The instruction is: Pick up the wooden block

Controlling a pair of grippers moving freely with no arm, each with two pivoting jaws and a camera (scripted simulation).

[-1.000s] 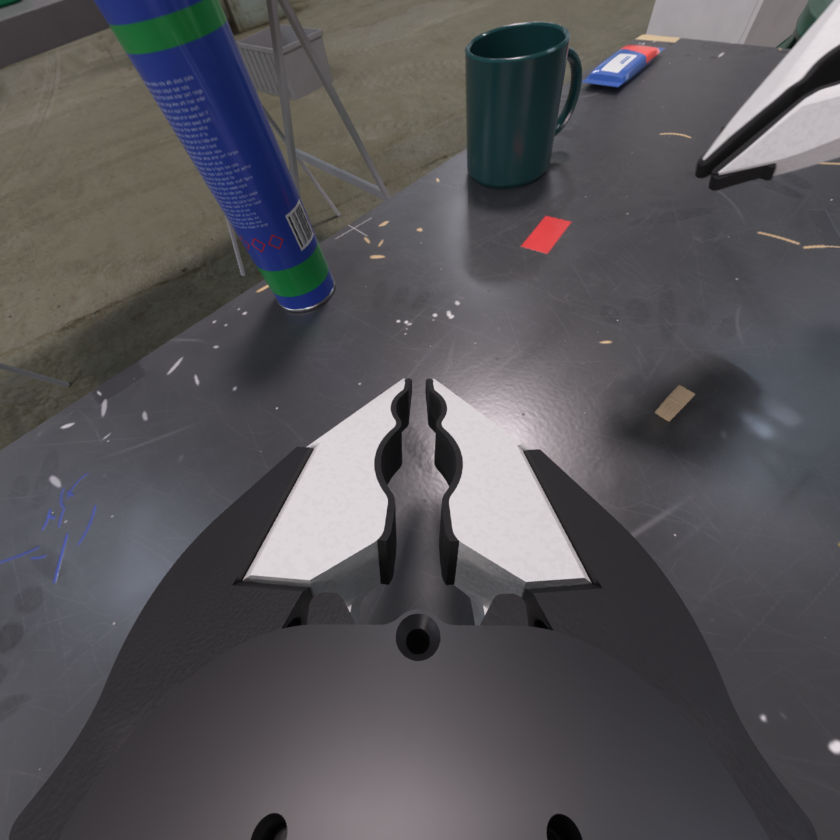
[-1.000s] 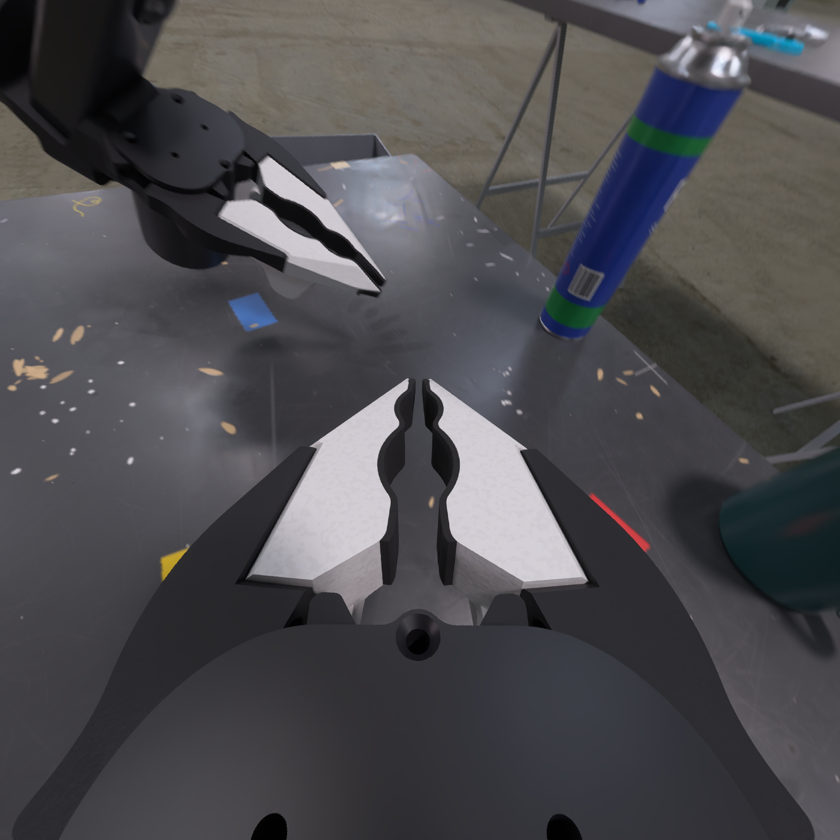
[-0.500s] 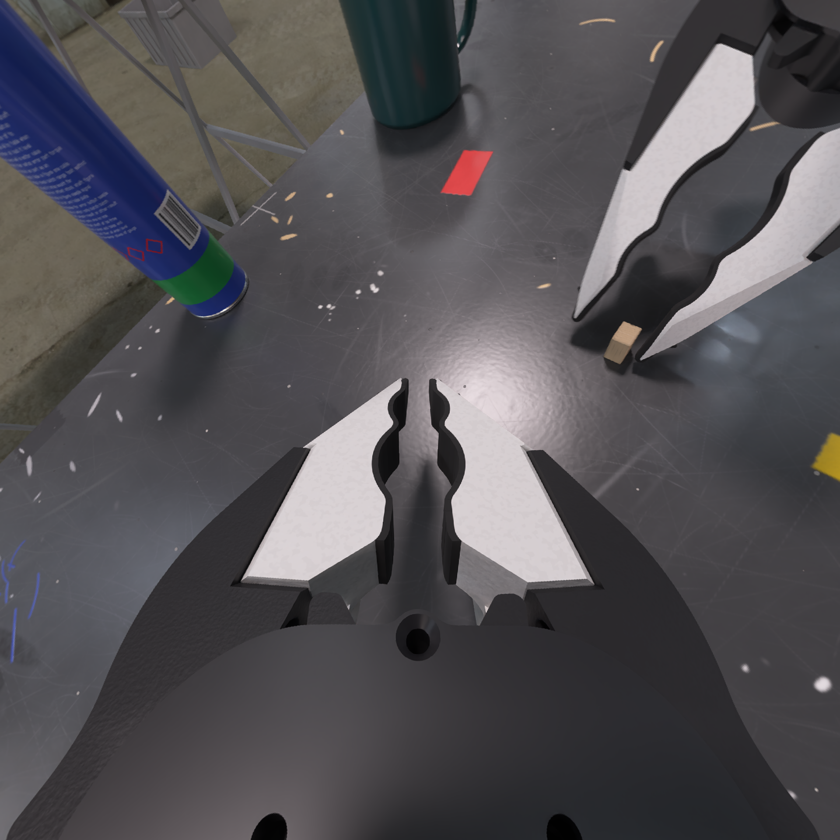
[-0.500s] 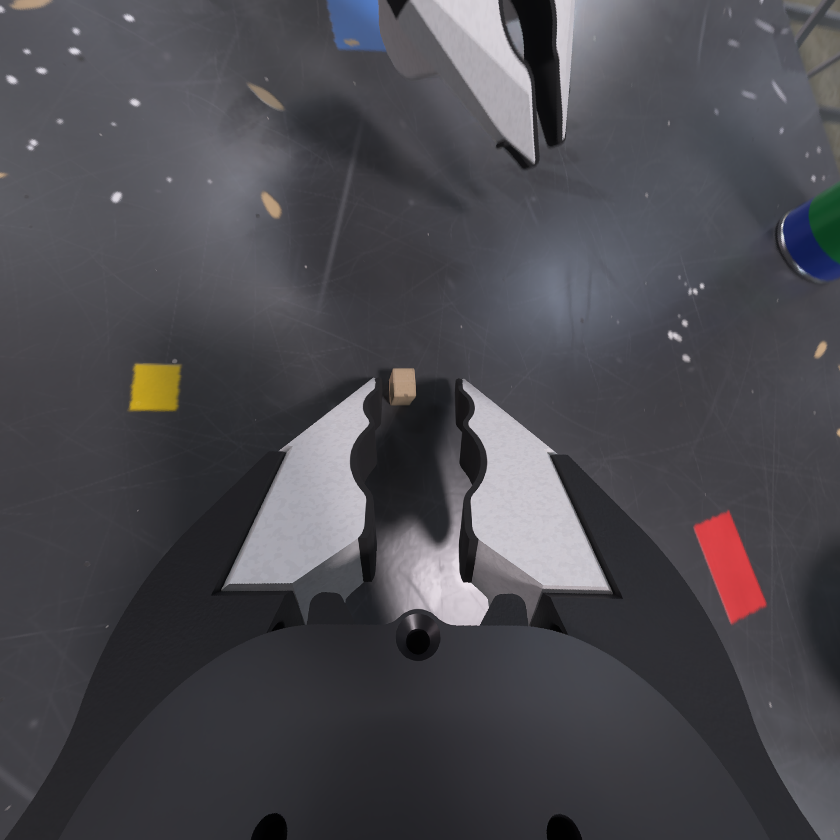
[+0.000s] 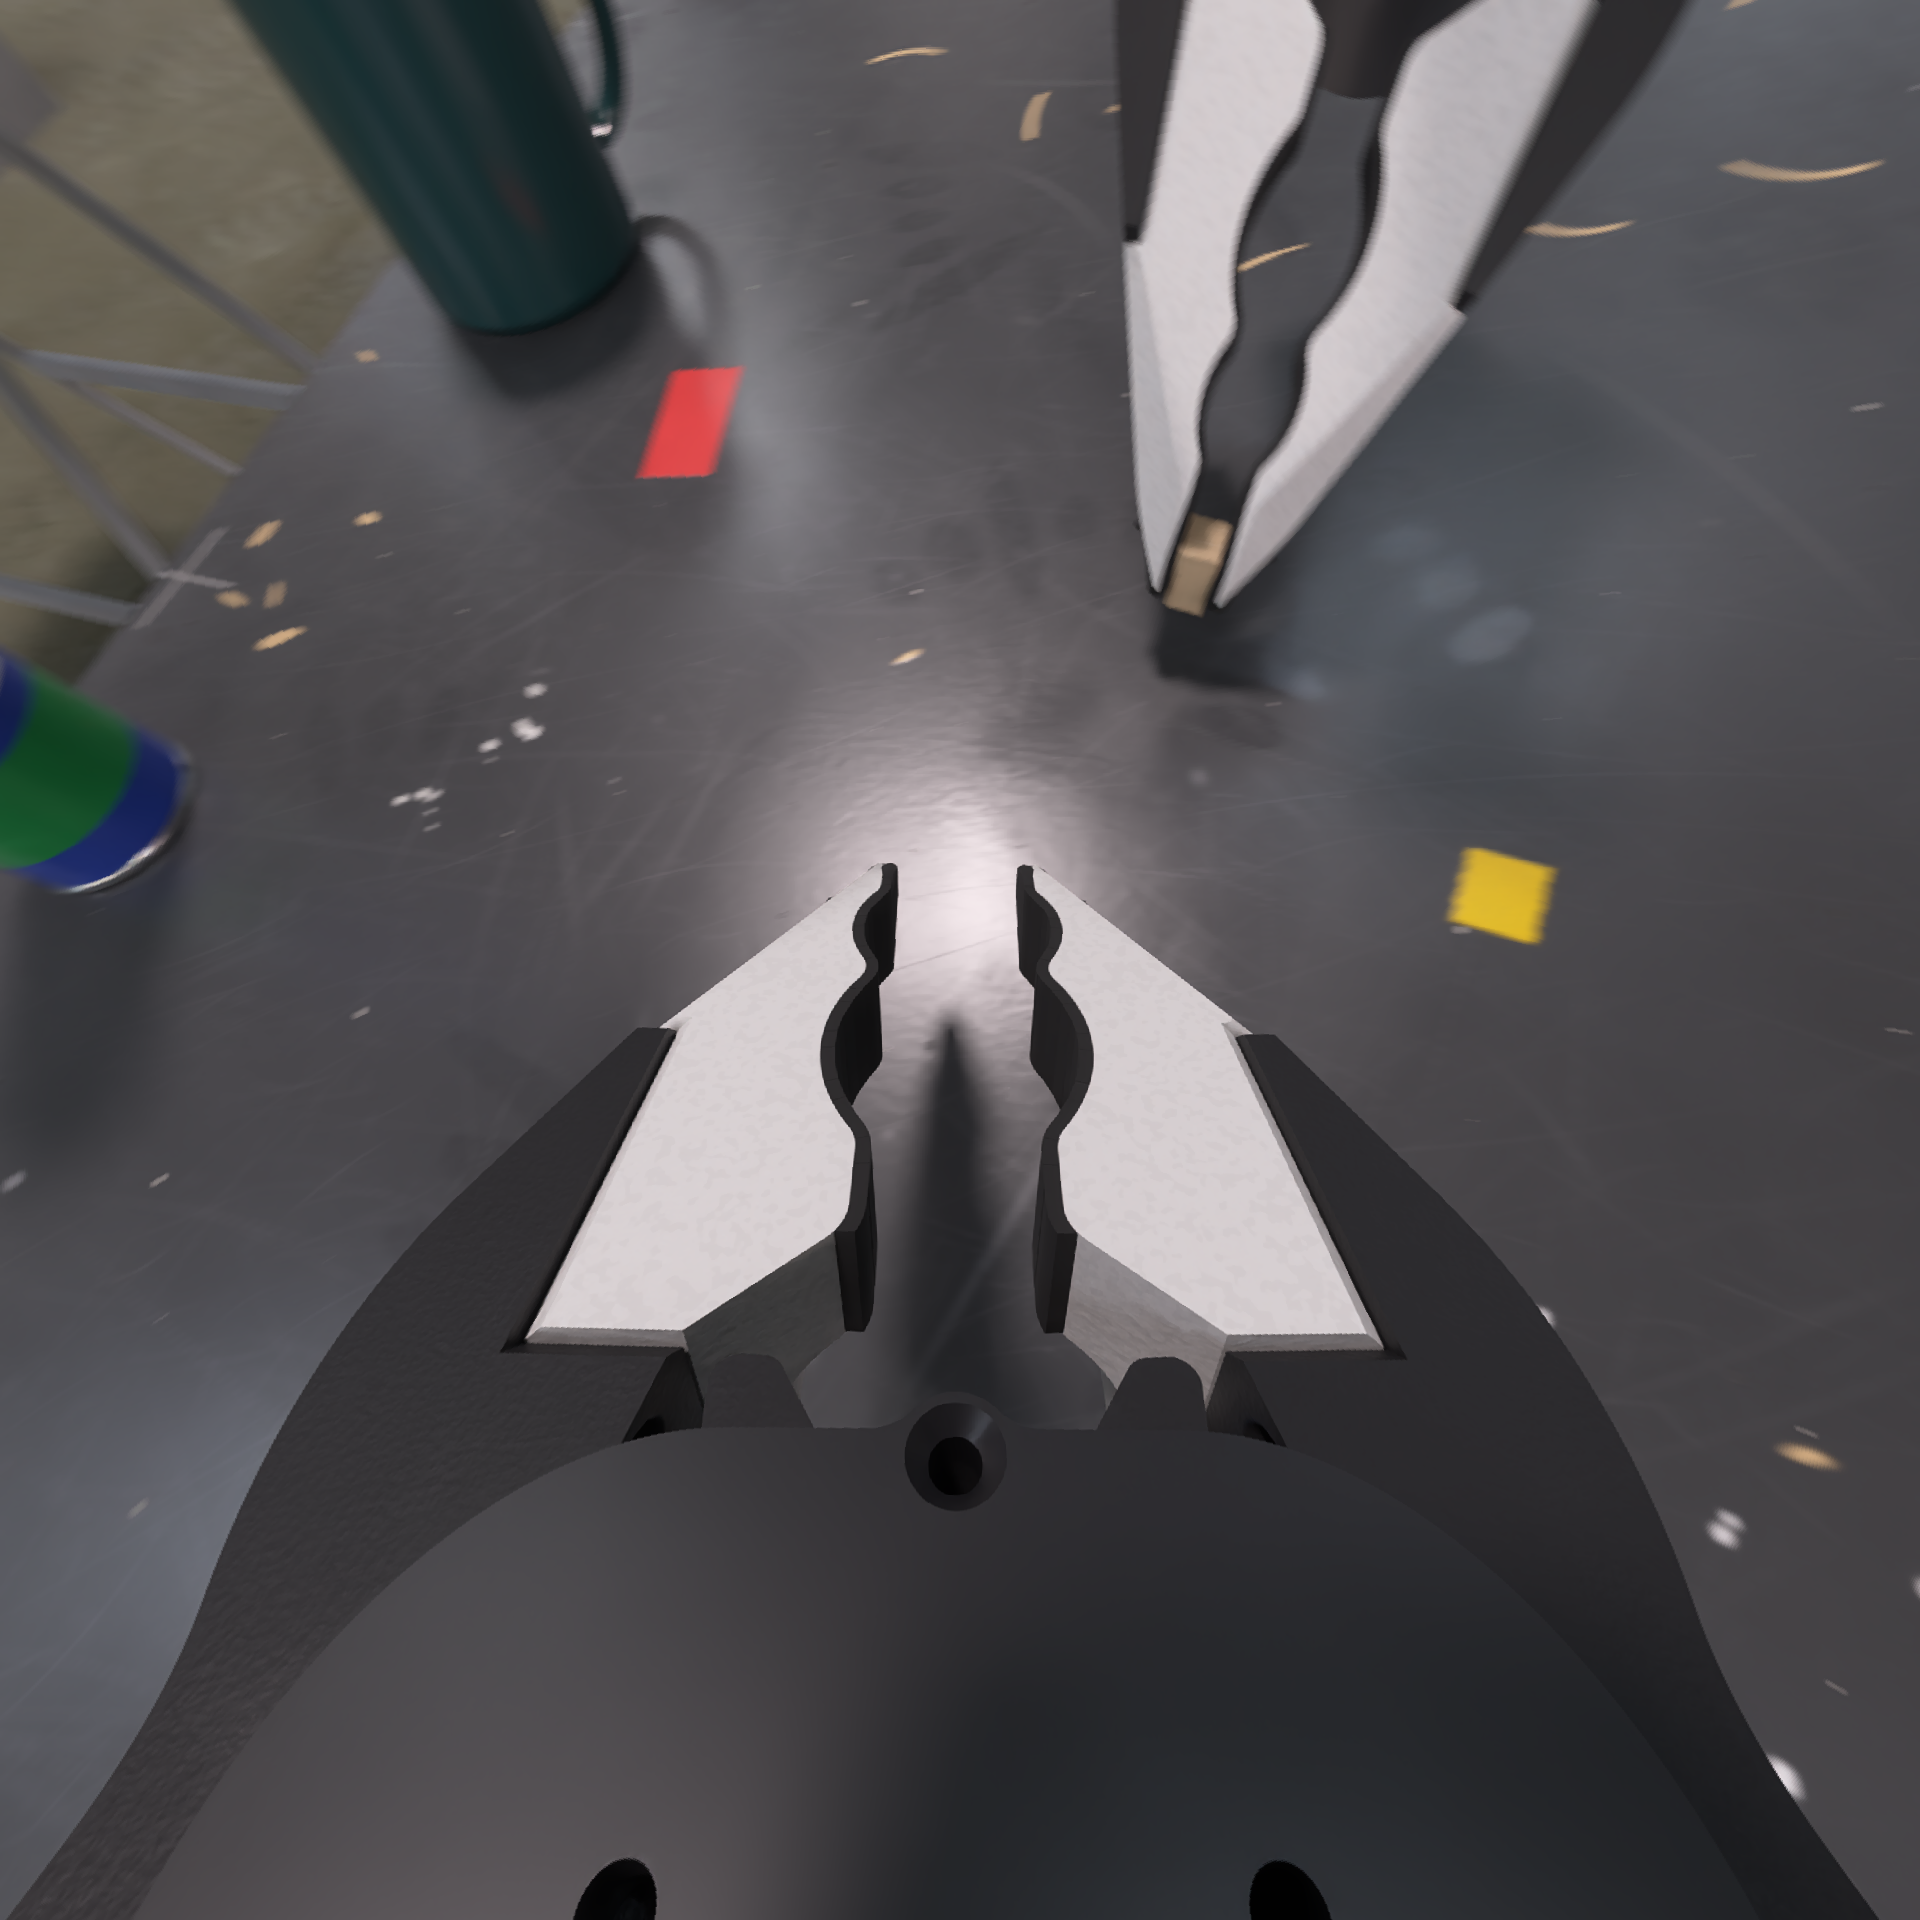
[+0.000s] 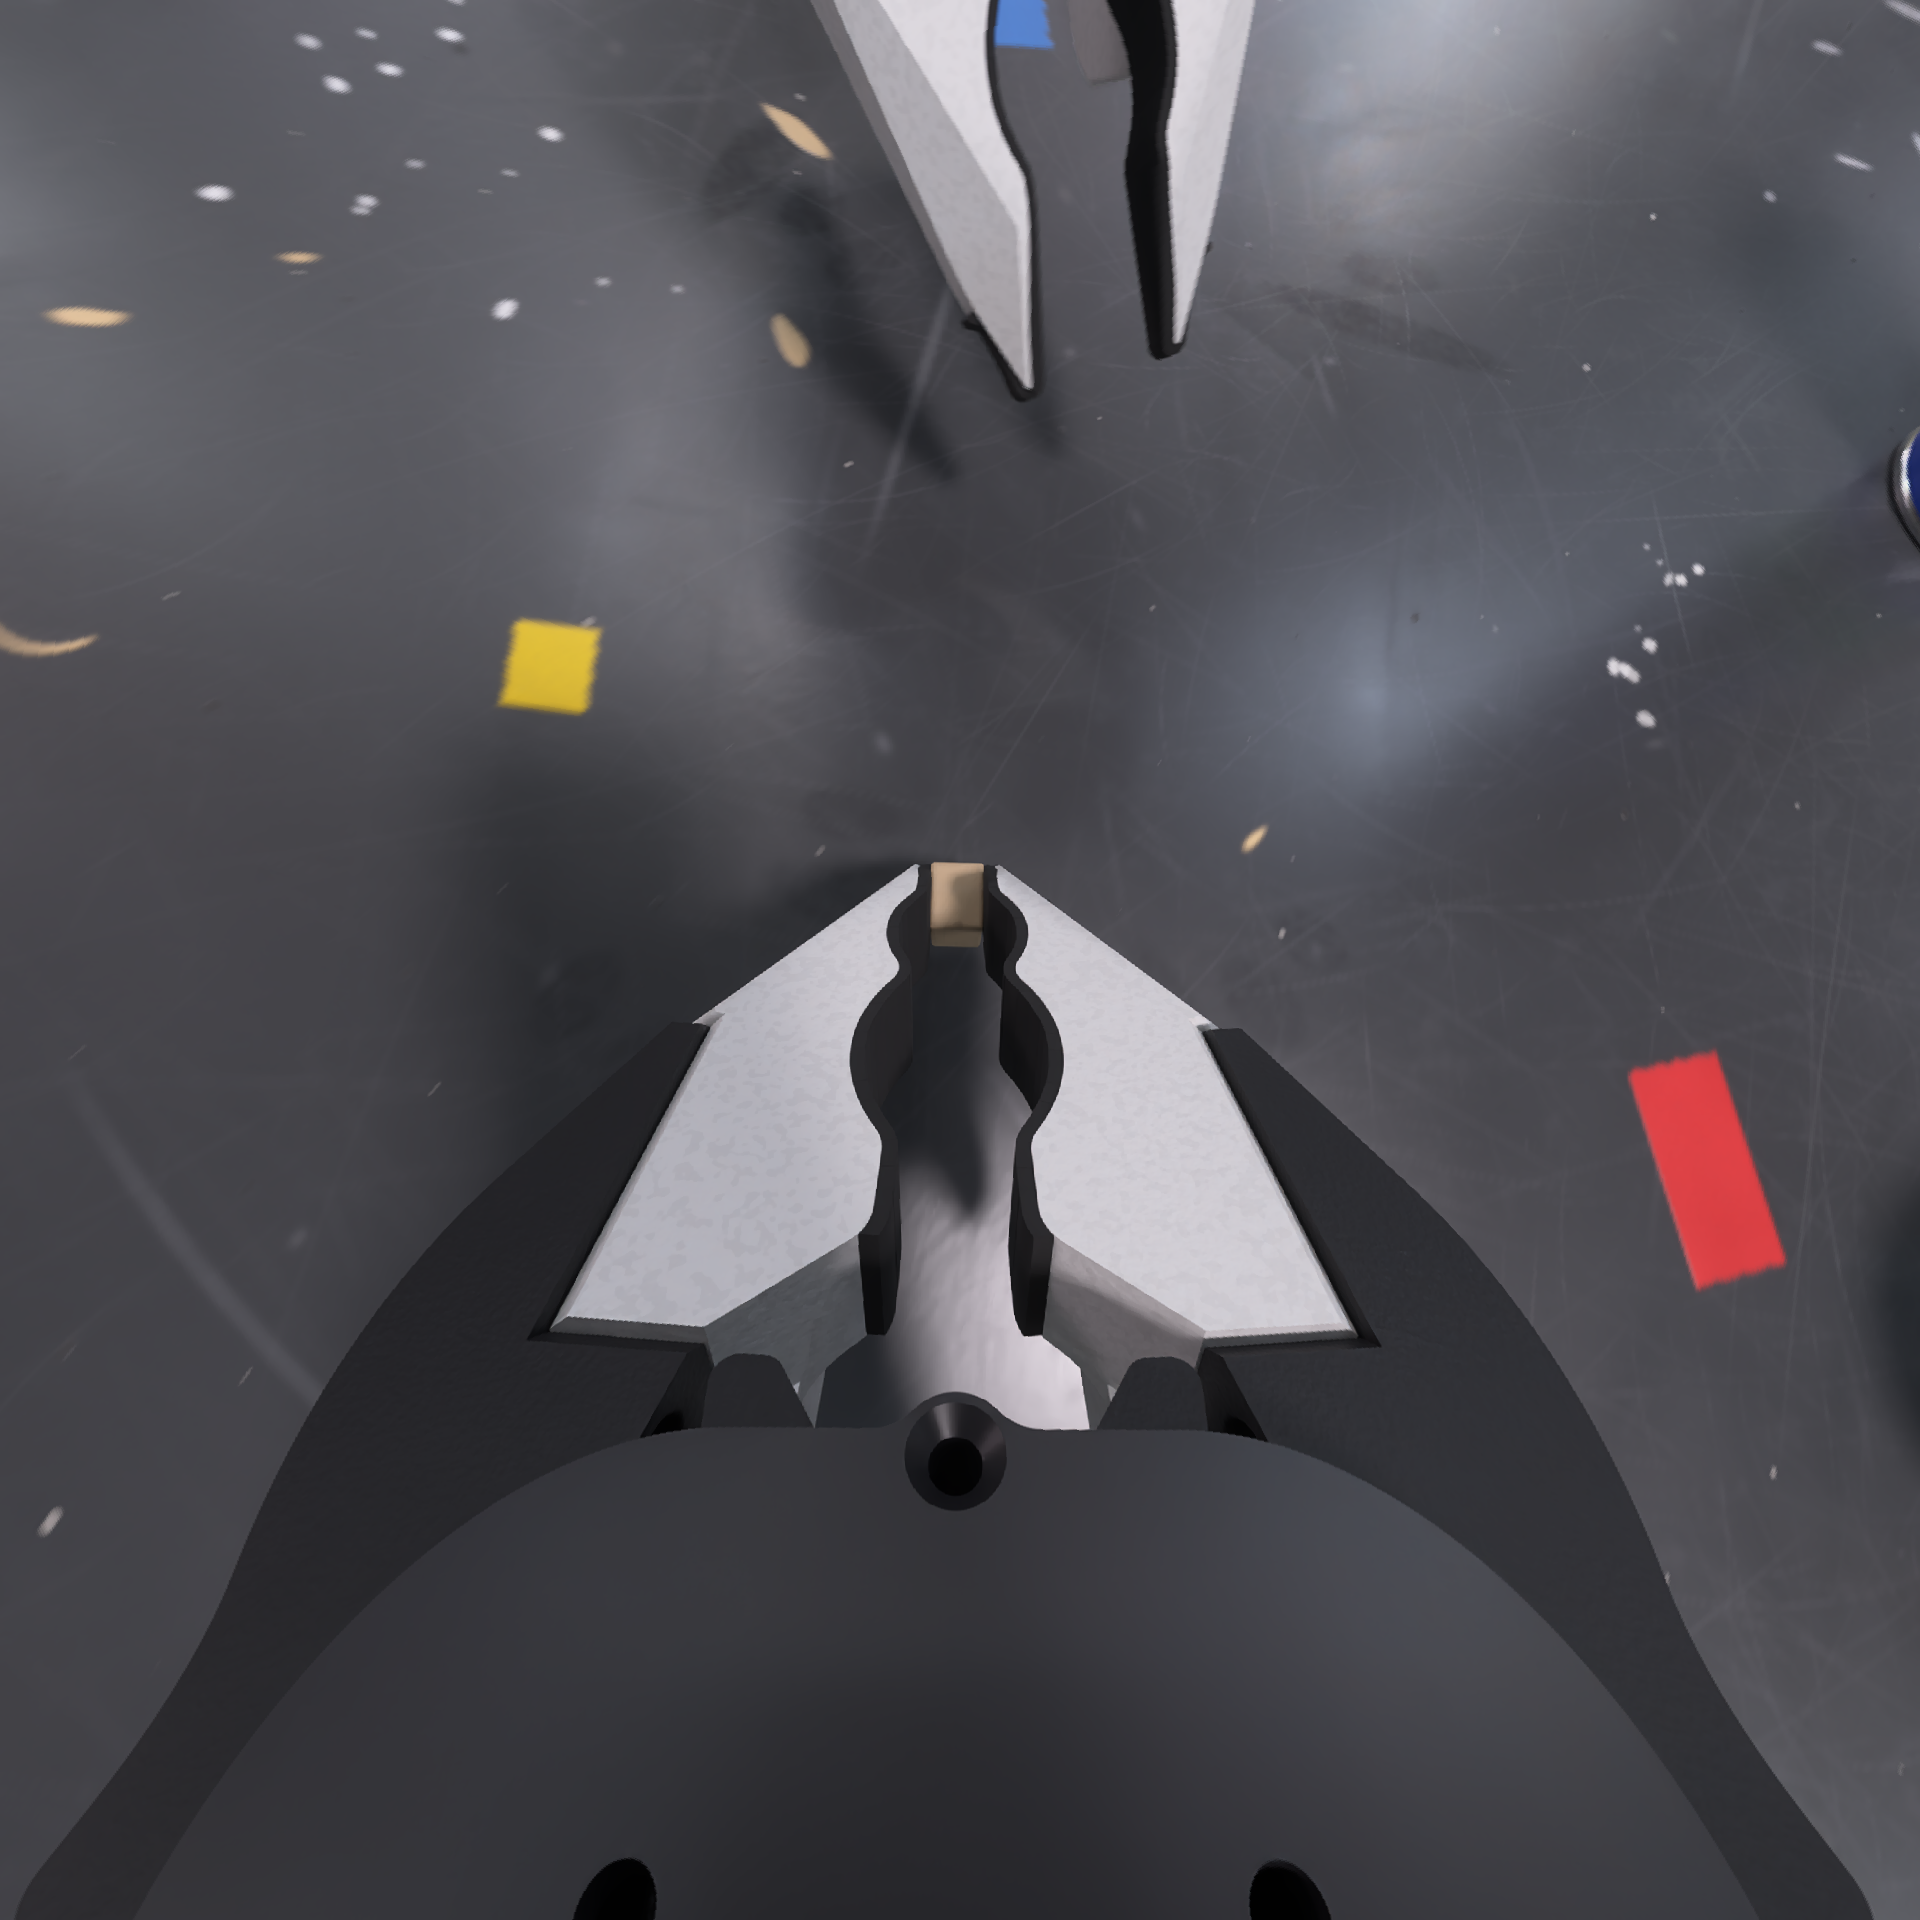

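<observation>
The small wooden block (image 6: pixel 956 904) is clamped between the tips of my right gripper (image 6: pixel 957 883), which points down at the dark table (image 6: pixel 1351 727). In the left wrist view the right gripper (image 5: pixel 1195 587) stands at the upper right with the block (image 5: pixel 1195 566) in its tips and a dark shadow on the table just beneath it. My left gripper (image 5: pixel 956 883) hovers over bare table, below and left of the block; its jaws stand a little apart with nothing between them. It also shows at the top of the right wrist view (image 6: pixel 1093 366).
A dark green mug (image 5: pixel 468 156) stands at the far left near the table edge. A blue and green spray can (image 5: pixel 73 810) stands at the left edge. Flat red (image 5: pixel 691 421), yellow (image 5: pixel 1501 894) and blue (image 6: pixel 1023 21) patches lie on the table.
My right gripper has shut on the block, which lay between its open tips before. My left gripper's jaws have opened a little, and it has drifted towards the right gripper.
</observation>
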